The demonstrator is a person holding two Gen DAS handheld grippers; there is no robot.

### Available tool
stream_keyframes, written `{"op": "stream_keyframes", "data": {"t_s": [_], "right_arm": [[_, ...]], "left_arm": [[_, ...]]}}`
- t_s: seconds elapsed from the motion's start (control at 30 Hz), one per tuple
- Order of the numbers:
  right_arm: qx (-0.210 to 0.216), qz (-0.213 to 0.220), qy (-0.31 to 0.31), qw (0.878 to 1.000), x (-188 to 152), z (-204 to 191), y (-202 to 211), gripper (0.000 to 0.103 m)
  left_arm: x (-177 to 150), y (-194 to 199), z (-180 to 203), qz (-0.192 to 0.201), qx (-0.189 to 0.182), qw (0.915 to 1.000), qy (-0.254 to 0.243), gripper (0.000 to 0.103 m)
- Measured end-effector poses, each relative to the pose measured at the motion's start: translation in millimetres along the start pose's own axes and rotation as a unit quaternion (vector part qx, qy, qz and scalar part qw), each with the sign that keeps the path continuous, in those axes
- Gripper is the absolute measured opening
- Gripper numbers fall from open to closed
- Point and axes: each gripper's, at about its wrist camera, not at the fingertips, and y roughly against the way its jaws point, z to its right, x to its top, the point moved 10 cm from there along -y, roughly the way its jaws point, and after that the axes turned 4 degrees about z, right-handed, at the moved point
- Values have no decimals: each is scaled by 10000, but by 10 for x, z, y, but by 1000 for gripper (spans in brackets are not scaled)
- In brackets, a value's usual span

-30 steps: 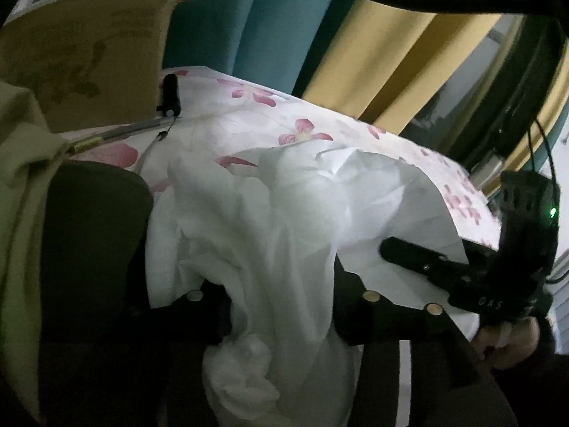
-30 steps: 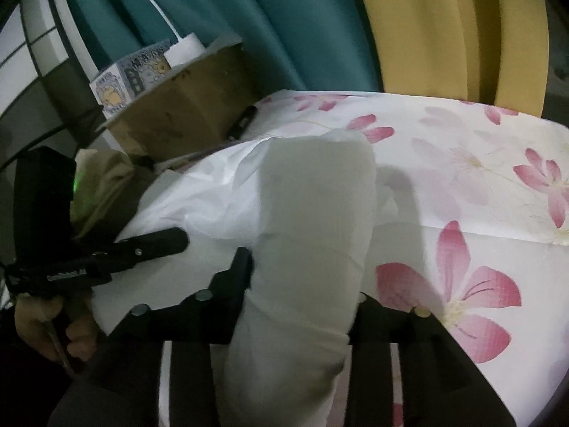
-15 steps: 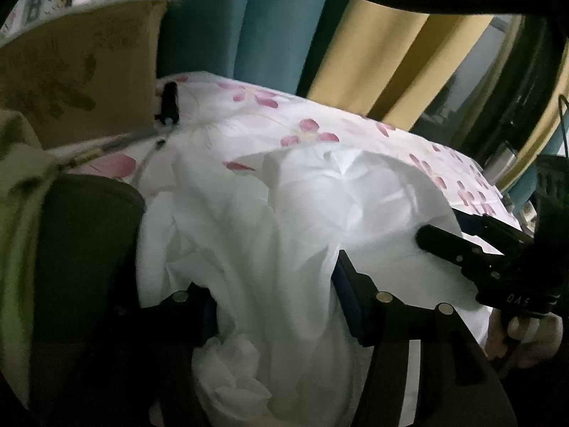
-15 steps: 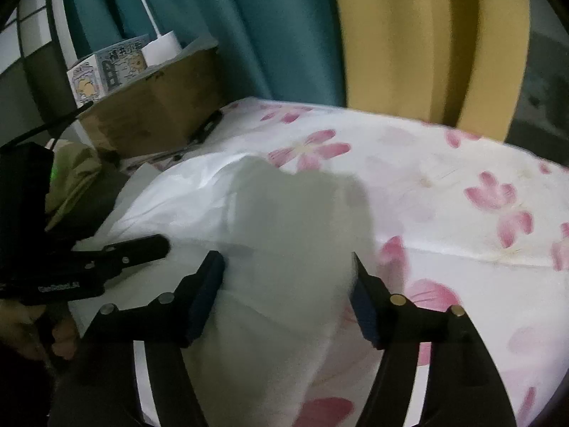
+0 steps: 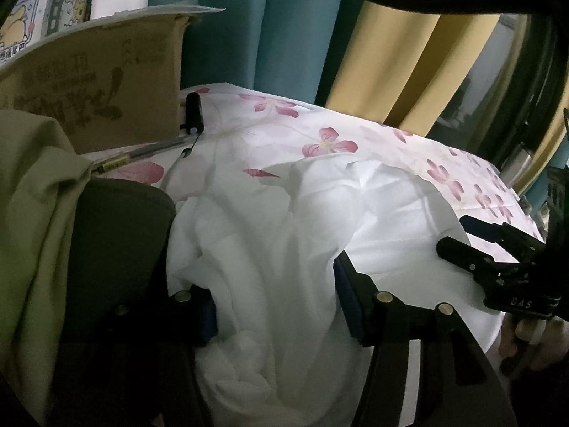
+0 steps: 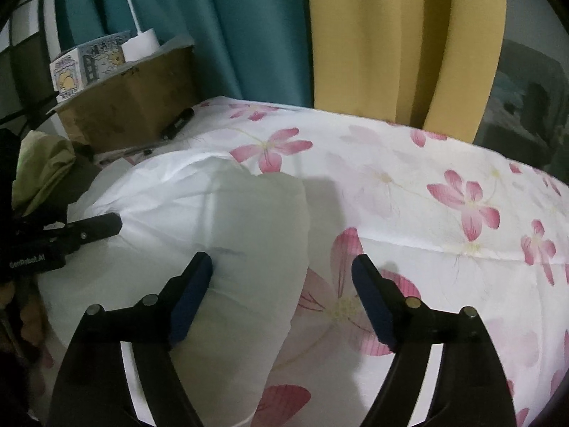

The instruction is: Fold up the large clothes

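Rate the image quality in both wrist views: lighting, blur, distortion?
Left wrist view: dim, bluish, strong fisheye bend, sharp; white garment the brightest area. Right wrist view: dim too, curtains slightly soft, a dark shadow on the floral sheet beside the garment.

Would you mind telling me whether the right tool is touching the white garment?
Cannot tell: the right wrist view shows the opening right tool astride the white garment, no clear gap.

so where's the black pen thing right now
In the left wrist view the black pen lies far left on the flowered sheet, right against the cardboard box, beyond the white garment.
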Motion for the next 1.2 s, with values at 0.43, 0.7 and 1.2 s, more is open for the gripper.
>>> {"op": "stream_keyframes", "data": {"t_s": [0.43,0.7,1.2], "right_arm": [[-238,32,-42,9997,-153,110,309,81],[-282,80,-180,9994,-258,210,599,81],[-554,310,-392,9972,-501,496,1181,81]], "left_arm": [[-78,309,-66,167,537,9984,82,60],[-111,604,7,396,890,9952,103,60],[-267,974,642,591,541,9966,-183,60]]}}
